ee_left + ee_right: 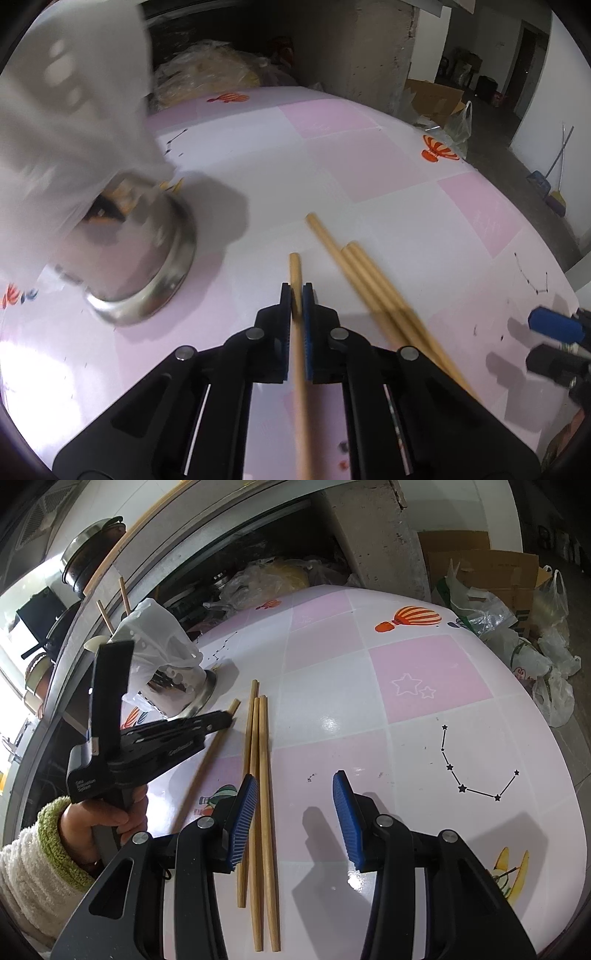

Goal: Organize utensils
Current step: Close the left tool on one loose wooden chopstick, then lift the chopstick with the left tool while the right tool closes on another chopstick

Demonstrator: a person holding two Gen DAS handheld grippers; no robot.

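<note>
Wooden chopstick (pixel 295 273) is pinched in the left hand-held gripper (pixel 296 295) low over the bench (pixel 369 166), while the right hand-held gripper (pixel 295 812) hangs open beside three more chopsticks (pixel 258 775) lying flat.

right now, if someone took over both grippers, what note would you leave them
Left gripper: fingers shut on one chopstick, near its far end, on the table.
Right gripper: open, holding nothing, above the table beside the loose chopsticks.
Three more chopsticks lie side by side on the table, just right of the gripped one.
Metal utensil holder stands at the far left, with a white plastic bag over it and two chopsticks sticking up.
Done: two sticks appear stowed.
Left: probably put the gripped stick in the holder, then the other three.
</note>
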